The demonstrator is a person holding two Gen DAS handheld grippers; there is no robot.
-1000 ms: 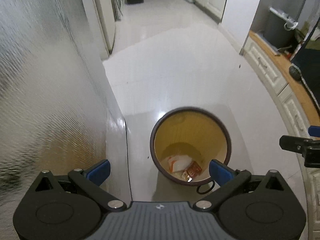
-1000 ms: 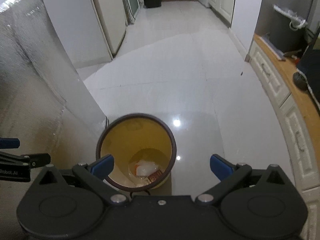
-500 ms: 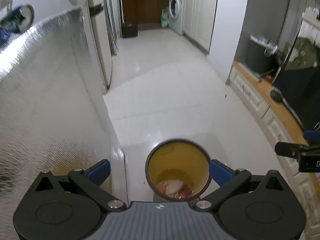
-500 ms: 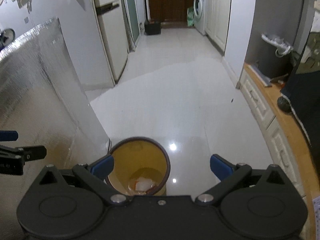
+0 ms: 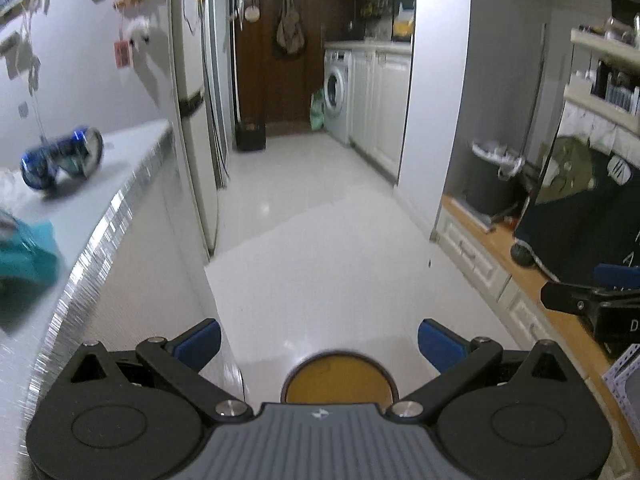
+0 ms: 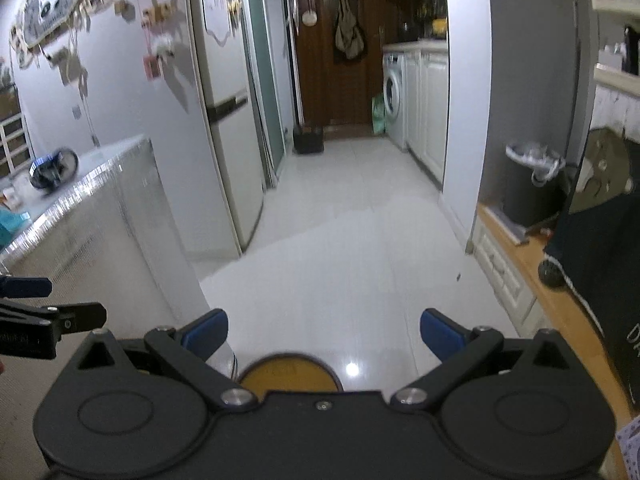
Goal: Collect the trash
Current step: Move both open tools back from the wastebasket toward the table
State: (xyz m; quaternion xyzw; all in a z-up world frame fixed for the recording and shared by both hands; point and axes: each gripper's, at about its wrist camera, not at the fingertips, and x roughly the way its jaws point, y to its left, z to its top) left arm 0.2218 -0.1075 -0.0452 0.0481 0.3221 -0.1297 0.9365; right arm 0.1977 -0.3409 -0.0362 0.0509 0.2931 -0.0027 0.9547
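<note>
A brown-rimmed bin with a yellow inside (image 5: 339, 376) stands on the white floor below both grippers, its contents hidden by the gripper bodies; it also shows as the bin (image 6: 289, 374) in the right wrist view. My left gripper (image 5: 319, 338) is open with nothing between its blue pads. My right gripper (image 6: 323, 332) is open and empty too. On the silver counter (image 5: 100, 248) at left lie a crushed blue can (image 5: 60, 158) and a teal item (image 5: 24, 256). The can (image 6: 52, 170) is blurred in the right wrist view.
A fridge (image 6: 228, 120) stands past the counter. White tiled floor (image 5: 320, 220) runs to a dark door and a washing machine (image 5: 336, 92). A wooden-topped cabinet (image 5: 500, 264) with a dark bag lines the right side.
Both grippers have risen and tilted up from the bin. The bin has slid to the bottom of both views, and the counter top with the can has come into sight.
</note>
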